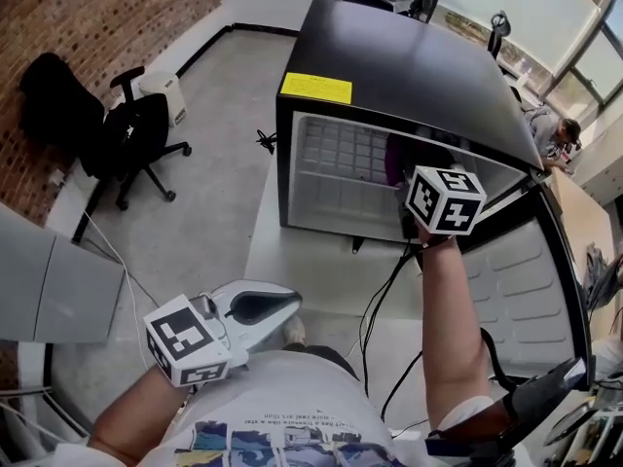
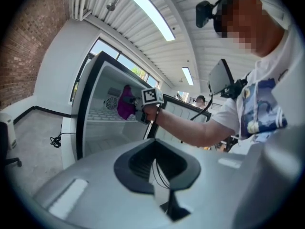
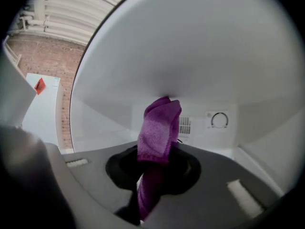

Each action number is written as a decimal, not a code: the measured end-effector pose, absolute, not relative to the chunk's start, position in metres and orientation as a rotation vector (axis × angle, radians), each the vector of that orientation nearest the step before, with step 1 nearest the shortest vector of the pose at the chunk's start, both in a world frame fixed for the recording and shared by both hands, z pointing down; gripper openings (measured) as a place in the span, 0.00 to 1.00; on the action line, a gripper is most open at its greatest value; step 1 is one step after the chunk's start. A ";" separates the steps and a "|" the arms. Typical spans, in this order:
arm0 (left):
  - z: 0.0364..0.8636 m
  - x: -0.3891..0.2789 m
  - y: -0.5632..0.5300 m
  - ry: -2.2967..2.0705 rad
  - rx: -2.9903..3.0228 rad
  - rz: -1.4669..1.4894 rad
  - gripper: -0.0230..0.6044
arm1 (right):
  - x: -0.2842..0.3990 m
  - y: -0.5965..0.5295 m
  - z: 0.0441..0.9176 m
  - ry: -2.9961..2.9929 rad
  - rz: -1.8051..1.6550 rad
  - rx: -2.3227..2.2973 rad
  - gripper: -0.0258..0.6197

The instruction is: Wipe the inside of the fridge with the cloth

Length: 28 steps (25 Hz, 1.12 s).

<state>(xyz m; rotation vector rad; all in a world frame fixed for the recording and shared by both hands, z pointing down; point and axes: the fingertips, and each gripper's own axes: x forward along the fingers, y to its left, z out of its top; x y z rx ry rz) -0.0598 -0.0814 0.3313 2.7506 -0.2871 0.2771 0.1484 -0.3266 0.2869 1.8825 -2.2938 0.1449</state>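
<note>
A: Right gripper?
B: We see it clamped on the purple terry cloth, inside the black mini fridge, cloth tip touching white liner
A: Left gripper?
B: Jaws together, empty, outside by our torso

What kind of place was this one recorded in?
Likely an office or lab workspace, not a home kitchen: a black swivel office chair stands by a red brick wall, and the small black fridge sits on a white table, with long strip ceiling lights overhead.
</note>
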 end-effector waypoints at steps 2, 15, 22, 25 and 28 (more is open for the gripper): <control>0.331 -0.053 -0.080 -0.247 2.757 0.284 0.05 | 0.172 -0.317 0.285 -2.227 0.120 1.933 0.13; 0.334 -0.026 -0.083 -0.150 2.762 0.287 0.05 | 0.245 -0.301 0.311 -1.806 -0.073 1.978 0.13; 0.339 -0.032 -0.090 -0.175 2.744 0.302 0.05 | 0.231 -0.308 0.342 -1.840 0.024 1.931 0.13; 0.339 -0.036 -0.092 -0.201 2.739 0.297 0.05 | 0.213 -0.313 0.345 -1.897 0.054 1.916 0.13; 0.339 -0.038 -0.091 -0.211 2.737 0.291 0.05 | 0.193 -0.317 0.344 -1.938 0.057 1.893 0.13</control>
